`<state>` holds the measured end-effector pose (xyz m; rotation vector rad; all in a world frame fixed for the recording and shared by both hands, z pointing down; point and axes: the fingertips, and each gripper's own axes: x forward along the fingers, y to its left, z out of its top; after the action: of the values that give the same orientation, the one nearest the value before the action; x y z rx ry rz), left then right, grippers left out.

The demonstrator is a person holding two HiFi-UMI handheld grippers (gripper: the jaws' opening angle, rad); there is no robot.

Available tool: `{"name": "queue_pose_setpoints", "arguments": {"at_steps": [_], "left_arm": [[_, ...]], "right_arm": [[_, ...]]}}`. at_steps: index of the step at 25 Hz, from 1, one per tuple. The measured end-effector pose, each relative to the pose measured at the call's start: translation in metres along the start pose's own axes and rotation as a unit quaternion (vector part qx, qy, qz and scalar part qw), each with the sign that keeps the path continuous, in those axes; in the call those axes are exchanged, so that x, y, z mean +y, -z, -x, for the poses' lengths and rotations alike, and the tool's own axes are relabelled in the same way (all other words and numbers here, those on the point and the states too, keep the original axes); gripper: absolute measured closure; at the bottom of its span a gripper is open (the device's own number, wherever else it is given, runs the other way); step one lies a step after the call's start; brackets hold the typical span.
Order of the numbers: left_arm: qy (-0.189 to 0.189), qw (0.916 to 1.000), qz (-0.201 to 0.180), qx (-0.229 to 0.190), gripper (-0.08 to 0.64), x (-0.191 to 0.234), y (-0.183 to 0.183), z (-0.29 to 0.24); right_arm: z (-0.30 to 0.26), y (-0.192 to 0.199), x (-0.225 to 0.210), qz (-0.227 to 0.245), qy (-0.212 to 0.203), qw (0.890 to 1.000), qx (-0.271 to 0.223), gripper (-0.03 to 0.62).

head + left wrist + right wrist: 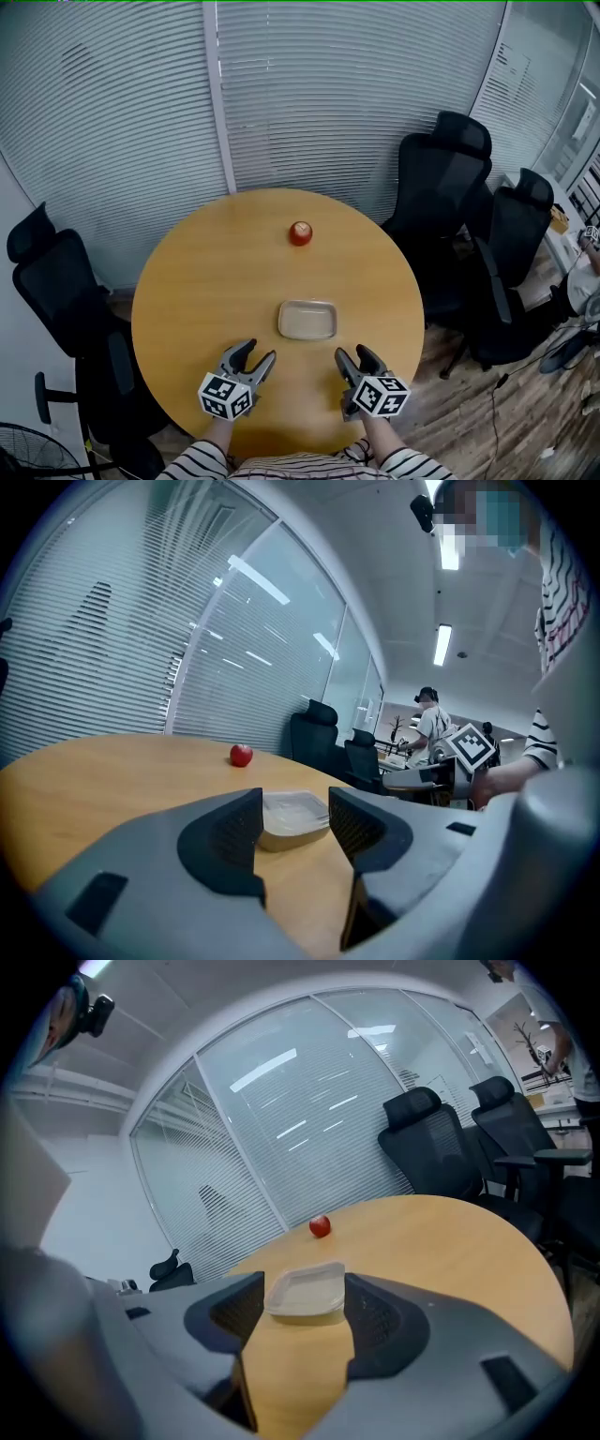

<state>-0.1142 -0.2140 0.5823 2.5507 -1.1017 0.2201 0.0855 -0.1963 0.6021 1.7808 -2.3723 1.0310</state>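
L tool (258, 352) is held just near-left of the shallow tray (307, 320), jaws spread, nothing gripped; tray is seen past the gap, untouched. R tool (354, 353) is held just near-right of tray, jaws likewise spread, empty. Tray is laid flat on the round wooden tabletop (197, 281), approx. mid. Small red fruit (300, 233) is seen beyond tray, well apart. Black office chairs (441, 187) are placed far-right of tray, off the tabletop.
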Motion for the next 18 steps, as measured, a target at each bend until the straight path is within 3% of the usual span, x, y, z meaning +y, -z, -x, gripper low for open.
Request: {"name": "queue_pose_setpoints", "arguments": {"at_steps": [11,18], "left_arm": [[-0.018,0.9986,0.005,0.050,0.362,0.017,0.021,-0.084],[-0.018,0.9967,0.016,0.078,0.360,0.032,0.036,-0.120]], "right_arm": [[-0.069,-0.008,-0.051,0.007,-0.025,0.999,0.045,0.316],[-0.107,-0.001,-0.061,0.007,-0.047,0.997,0.069,0.316]]}}
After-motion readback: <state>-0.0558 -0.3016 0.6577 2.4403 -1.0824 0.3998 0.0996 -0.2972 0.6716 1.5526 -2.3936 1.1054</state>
